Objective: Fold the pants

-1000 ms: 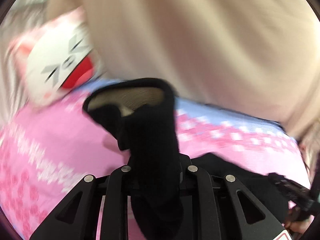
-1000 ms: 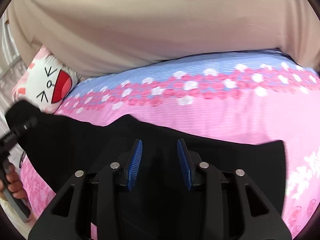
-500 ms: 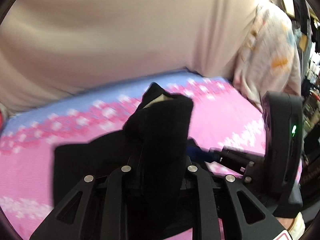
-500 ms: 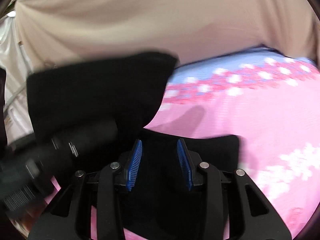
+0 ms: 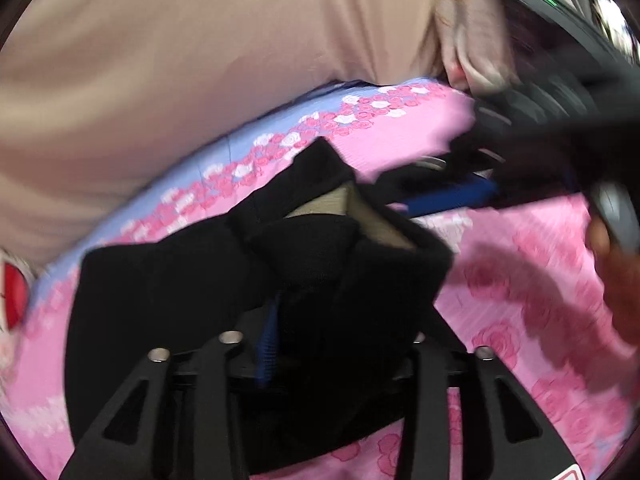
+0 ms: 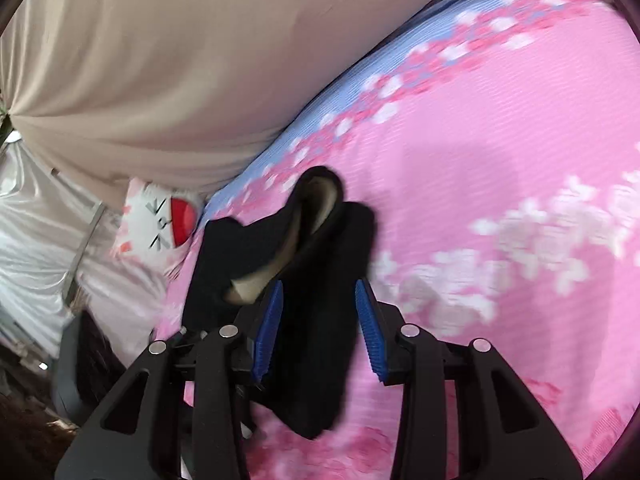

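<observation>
The bed (image 6: 500, 152), under a pink floral cover, carries the black pants (image 5: 168, 320), bunched in a half-made fold. The left gripper (image 5: 344, 336) has just been opening around a fold; the right gripper (image 6: 318, 328) is seen part-open astride fabric, unpinched. A loosened layer could slump and spoil the fold.

Pants (image 5: 168, 304) lie bunched on bed (image 5: 520, 280), raised fold toward far edge. Left gripper (image 5: 344, 336) sits over near side of pants, cloth between jaws. Right gripper (image 6: 318, 320) straddles pants' near end, jaws apart either side of cloth. Curtain (image 6: 160, 60) hangs behind bed. Cushion (image 6: 160, 220) sits at bed's far-left edge, left of pants.
</observation>
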